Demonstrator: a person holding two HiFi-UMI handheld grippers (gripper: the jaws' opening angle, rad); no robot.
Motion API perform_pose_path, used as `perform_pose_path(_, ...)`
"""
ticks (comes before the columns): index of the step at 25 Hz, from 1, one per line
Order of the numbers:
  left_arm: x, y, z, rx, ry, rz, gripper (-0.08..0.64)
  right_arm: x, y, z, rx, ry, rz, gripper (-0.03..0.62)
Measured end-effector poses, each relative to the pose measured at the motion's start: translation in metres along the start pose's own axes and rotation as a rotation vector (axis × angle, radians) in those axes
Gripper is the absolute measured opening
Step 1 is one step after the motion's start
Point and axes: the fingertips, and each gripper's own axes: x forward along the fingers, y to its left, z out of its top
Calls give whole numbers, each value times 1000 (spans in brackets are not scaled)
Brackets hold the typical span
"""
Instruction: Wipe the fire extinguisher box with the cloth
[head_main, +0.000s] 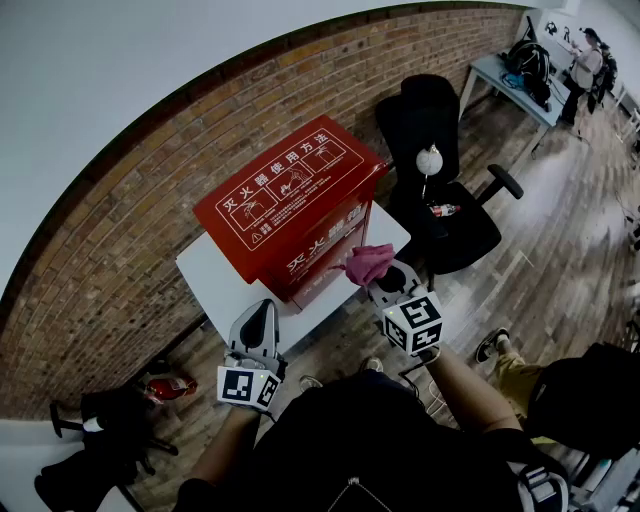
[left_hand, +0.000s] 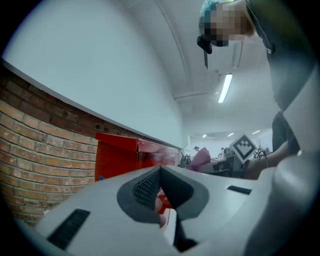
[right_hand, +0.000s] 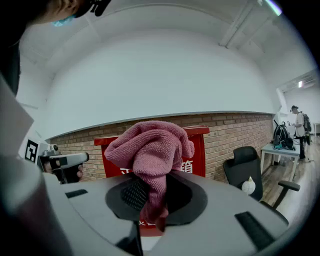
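A red fire extinguisher box (head_main: 290, 200) with white print stands on a small white table (head_main: 215, 275) against the brick wall. My right gripper (head_main: 383, 272) is shut on a pink cloth (head_main: 368, 263), held just off the box's front right corner; the cloth (right_hand: 150, 150) bunches above the jaws, with the box (right_hand: 197, 152) behind it. My left gripper (head_main: 257, 325) hangs at the table's near edge, jaws closed with nothing between them. In the left gripper view the box (left_hand: 120, 157) stands ahead and the cloth (left_hand: 200, 159) shows at the right.
A black office chair (head_main: 440, 190) stands right of the table, with a round white object (head_main: 429, 159) on it. A red extinguisher (head_main: 168, 386) lies on the wooden floor at the lower left. A desk with bags (head_main: 520, 70) and a person (head_main: 585, 65) are far right.
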Motion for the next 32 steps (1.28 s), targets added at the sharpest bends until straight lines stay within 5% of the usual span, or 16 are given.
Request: perform_pose_path(32, -41, 4, -14, -5, 34, 128, 23, 89, -142, 31, -120, 18, -179, 77)
